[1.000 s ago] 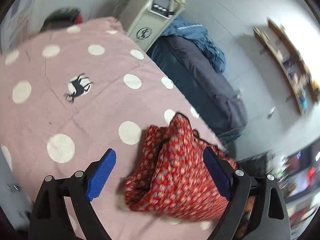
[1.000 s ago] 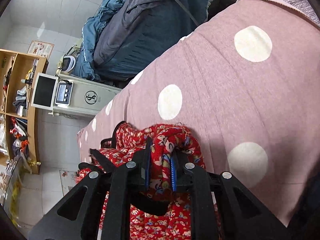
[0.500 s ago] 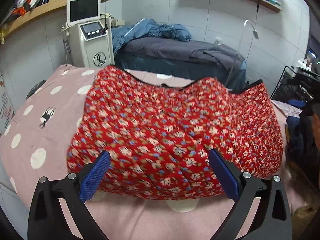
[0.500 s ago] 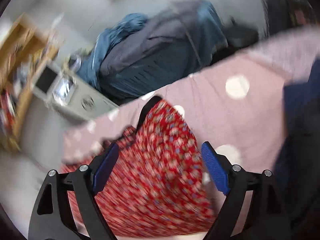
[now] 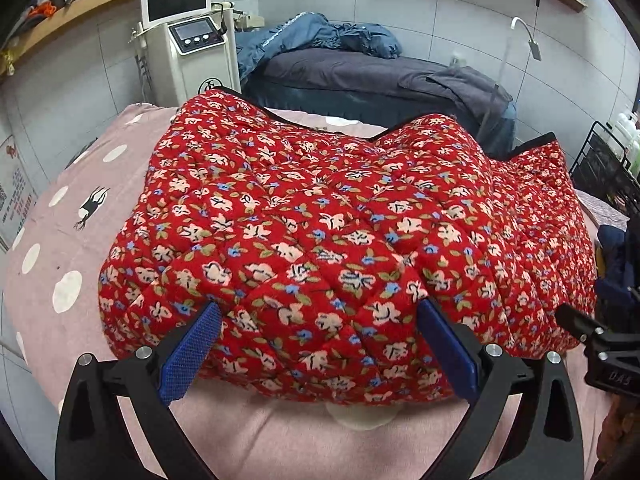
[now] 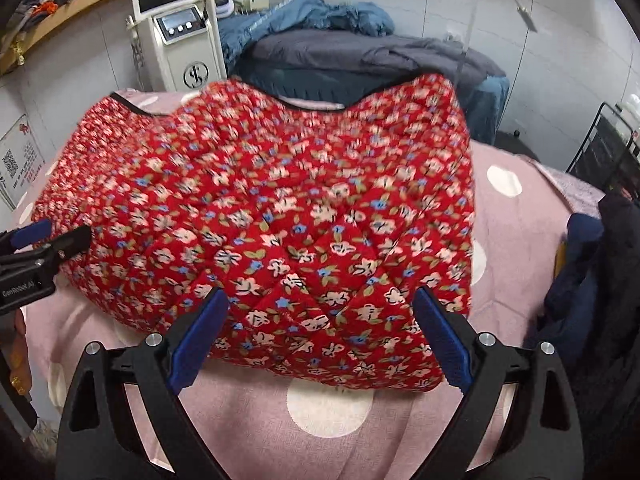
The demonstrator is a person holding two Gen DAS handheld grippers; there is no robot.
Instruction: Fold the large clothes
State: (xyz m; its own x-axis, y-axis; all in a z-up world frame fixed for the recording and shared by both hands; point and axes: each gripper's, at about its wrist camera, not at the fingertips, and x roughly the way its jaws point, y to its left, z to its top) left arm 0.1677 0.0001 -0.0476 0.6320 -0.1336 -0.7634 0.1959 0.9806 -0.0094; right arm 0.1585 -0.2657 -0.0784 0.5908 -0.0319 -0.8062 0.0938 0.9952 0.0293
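A red quilted floral garment (image 5: pixel 328 216) with black trim lies spread in a puffy heap on the pink polka-dot bed (image 5: pixel 72 216). It also fills the right wrist view (image 6: pixel 280 208). My left gripper (image 5: pixel 320 352) is open and empty, its blue pads at the garment's near edge. My right gripper (image 6: pixel 316 340) is open and empty, its pads also at the near edge, further right. The right gripper shows at the right edge of the left wrist view (image 5: pixel 600 356); the left gripper shows at the left edge of the right wrist view (image 6: pixel 32 256).
A white machine with a screen (image 5: pixel 184 36) stands behind the bed on the left. A second bed with dark and blue bedding (image 5: pixel 360 64) lies behind. A black wire rack (image 5: pixel 604 168) and dark clothing (image 6: pixel 600 280) sit at the right.
The right gripper let go of the bunched red garment and opened. The garment went from a small bundle to spread wide on the bed. Both grippers drew back to its near edge.
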